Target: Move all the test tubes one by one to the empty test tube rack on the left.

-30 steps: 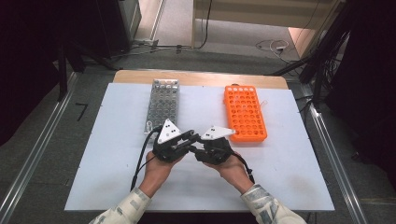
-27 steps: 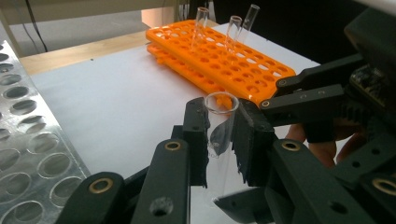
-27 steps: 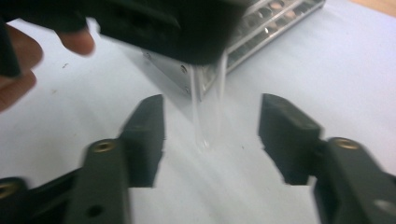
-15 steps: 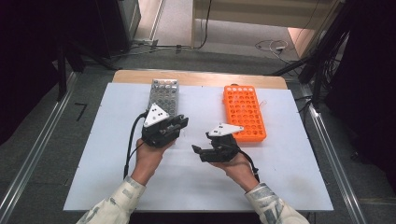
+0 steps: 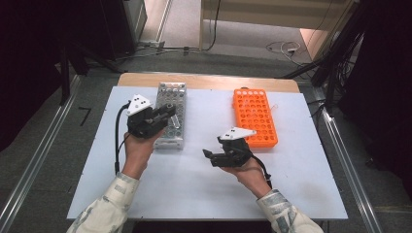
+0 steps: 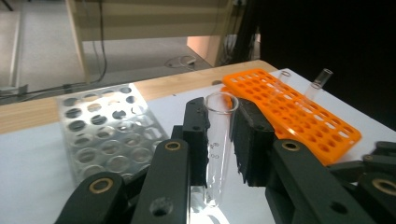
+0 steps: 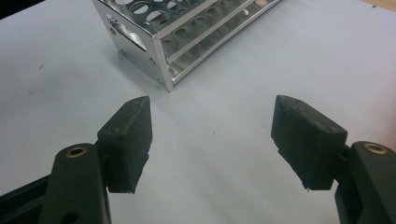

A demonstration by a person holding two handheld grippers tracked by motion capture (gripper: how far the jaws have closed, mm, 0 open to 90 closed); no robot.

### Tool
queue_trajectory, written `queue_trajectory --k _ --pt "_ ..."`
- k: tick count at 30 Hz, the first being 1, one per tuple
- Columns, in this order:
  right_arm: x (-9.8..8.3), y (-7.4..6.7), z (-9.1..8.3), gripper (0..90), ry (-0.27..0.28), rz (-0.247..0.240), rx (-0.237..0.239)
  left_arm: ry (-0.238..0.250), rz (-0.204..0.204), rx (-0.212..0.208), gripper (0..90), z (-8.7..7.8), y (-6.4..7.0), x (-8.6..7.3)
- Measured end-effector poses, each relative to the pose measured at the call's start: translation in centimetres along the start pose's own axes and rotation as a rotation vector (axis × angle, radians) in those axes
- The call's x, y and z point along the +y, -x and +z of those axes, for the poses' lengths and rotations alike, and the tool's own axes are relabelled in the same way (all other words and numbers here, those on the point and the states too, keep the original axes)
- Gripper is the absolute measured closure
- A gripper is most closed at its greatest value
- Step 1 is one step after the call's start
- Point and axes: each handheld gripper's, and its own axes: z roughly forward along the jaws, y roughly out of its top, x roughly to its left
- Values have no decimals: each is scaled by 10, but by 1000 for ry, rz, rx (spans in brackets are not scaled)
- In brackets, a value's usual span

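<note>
Glass tube stands upright between the jaws of the left gripper, which are clamped on its sides; its open mouth is above them. Behind this gripper lies the metal rack, and further to its right the orange rack. Right gripper has its jaws wide apart with nothing between them, above the white table, its jaws having just been opening.

**The room around my table**

I work at a white table with a wooden edge at its far side. Grey floor surrounds it; metal rails flank both sides. Cables trail across the brighter floor beyond.
</note>
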Motion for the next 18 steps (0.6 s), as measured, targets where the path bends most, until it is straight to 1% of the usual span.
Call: queue_trajectory --k 4,7,10,12,15,18 --pt "0 1 -1 281 3 0 0 0 2 52 756 -4 -10 1" --pt "0 1 -1 281 2 0 -1 0 6 82 756 -7 -17 -2" --pt "0 0 -1 281 2 1 -2 -6 1 103 755 -8 -22 -6" --pt "0 0 -1 282 1 0 -2 -13 5 120 755 -8 -25 -9" --pt "0 0 -1 283 2 -1 -4 -20 1 133 755 -7 -29 -14" --pt "0 0 0 283 1 1 -4 -34 8 143 755 -7 -29 -18"
